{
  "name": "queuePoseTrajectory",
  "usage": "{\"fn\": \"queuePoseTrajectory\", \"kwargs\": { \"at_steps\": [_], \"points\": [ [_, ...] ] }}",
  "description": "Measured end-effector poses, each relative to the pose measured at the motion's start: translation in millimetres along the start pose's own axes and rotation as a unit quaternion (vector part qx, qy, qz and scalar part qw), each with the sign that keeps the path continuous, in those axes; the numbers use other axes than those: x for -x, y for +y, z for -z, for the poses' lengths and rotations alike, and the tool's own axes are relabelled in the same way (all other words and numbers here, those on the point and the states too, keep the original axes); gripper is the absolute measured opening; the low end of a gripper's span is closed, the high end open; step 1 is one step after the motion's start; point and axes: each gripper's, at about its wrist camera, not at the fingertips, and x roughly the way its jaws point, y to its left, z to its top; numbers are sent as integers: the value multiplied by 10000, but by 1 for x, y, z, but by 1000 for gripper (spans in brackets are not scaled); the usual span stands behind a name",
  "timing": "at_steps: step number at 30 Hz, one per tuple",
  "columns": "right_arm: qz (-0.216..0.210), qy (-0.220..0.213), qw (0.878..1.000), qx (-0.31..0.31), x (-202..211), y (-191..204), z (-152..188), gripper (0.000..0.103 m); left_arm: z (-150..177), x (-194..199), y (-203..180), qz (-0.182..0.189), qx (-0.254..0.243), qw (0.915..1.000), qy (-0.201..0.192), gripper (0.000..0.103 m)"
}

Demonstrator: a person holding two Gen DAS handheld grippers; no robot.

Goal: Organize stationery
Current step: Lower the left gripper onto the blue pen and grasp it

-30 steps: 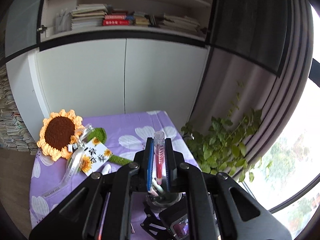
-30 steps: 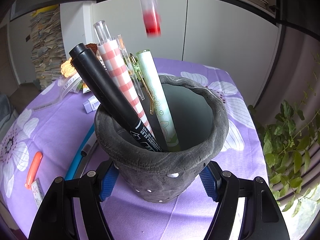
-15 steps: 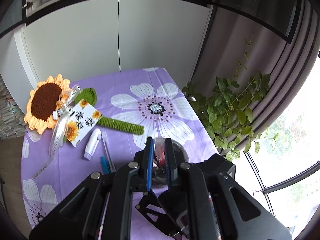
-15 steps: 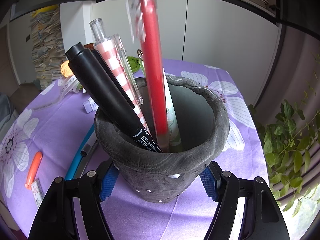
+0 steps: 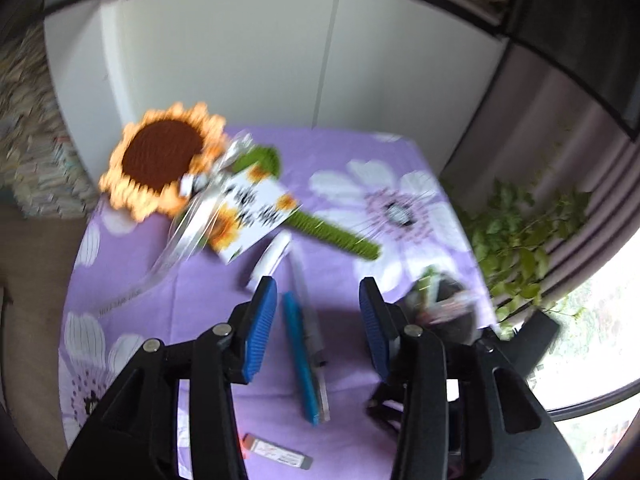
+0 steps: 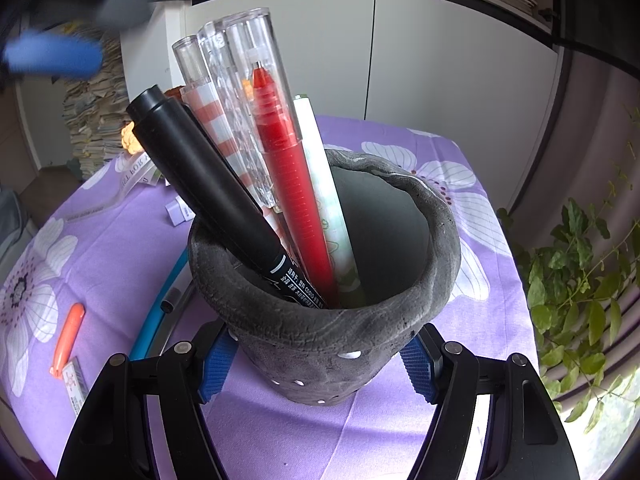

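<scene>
Red pen [image 6: 292, 184] stood in the pot [image 6: 328, 344].
Right gripper [image 6: 320, 364] clamped the pot; left gripper [image 5: 318, 326] gaped apart, pot at its three o'clock.

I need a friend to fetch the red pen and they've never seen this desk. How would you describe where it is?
Look for the dark grey pot on the purple flowered tablecloth, held by the right gripper. Several pens lean out of it. The red pen stands between a clear faceted pen and a pale green one; it alone has a red barrel under a clear cap.
</scene>
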Motion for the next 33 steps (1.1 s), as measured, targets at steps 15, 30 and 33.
{"fn": "queuePoseTrajectory", "kwargs": {
  "at_steps": [15,30,33],
  "points": [
    [-21,68,10000,-8,-2,0,1,73,21,-97,21,-383,170,9928,1123,39],
    [-51,149,9999,-27,-8,-5,-1,73,24,-108,42,-927,202,9878,1233,41],
    [-42,163,9999,-21,-9,-6,-1,73,22,-109,46,-832,334,9876,1292,39]
  ]
}}
